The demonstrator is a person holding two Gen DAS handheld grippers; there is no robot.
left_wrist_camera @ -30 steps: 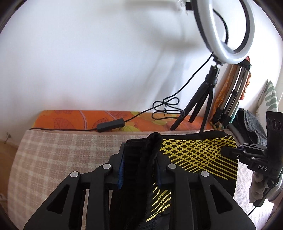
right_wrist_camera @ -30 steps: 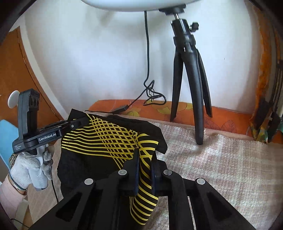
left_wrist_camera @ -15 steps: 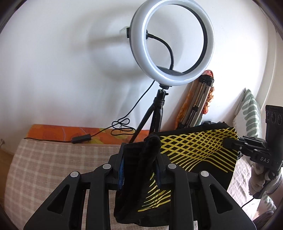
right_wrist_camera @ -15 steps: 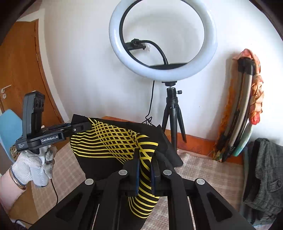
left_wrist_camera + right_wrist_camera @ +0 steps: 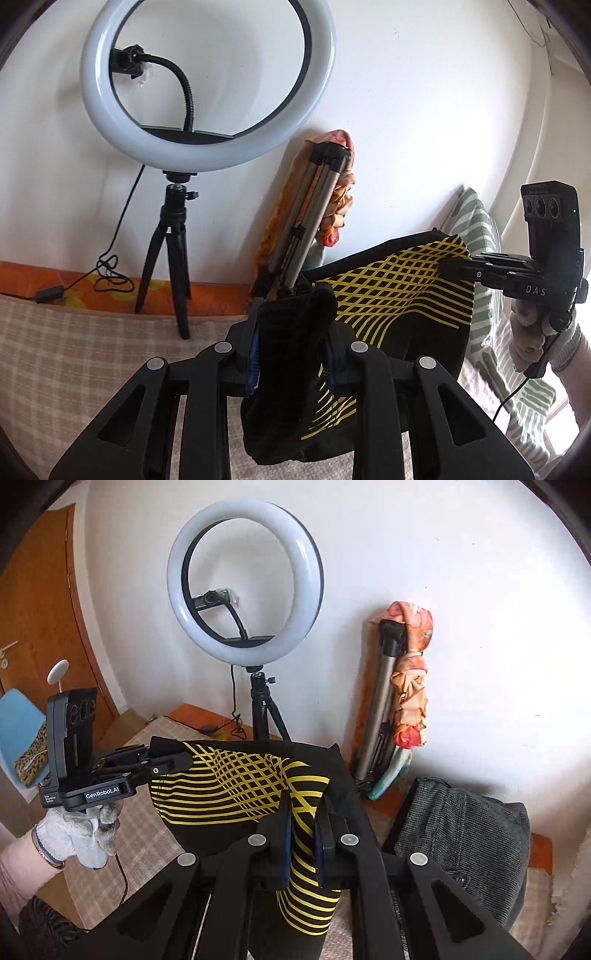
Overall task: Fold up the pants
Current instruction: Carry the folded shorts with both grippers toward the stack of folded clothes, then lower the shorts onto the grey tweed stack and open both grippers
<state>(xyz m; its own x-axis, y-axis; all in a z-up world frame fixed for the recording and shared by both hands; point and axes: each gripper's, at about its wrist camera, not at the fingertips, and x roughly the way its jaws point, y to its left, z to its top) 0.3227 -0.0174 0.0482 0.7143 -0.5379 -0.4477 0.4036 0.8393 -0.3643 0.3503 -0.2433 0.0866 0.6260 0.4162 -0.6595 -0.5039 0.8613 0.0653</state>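
Pants (image 5: 236, 786) (black w/ yellow lines) held up in air above the bed (image 5: 74, 350), stretched btwn both grippers. Left hand-held gripper (image 5: 291, 354) clamped on one edge, right hand-held gripper (image 5: 303, 838) clamped on the other. To do this well, IMO: keep top edge taut + level, lower onto checkered cover away from ring light (image 5: 245, 583) tripod at the bed's back edge, lay flat before folding.
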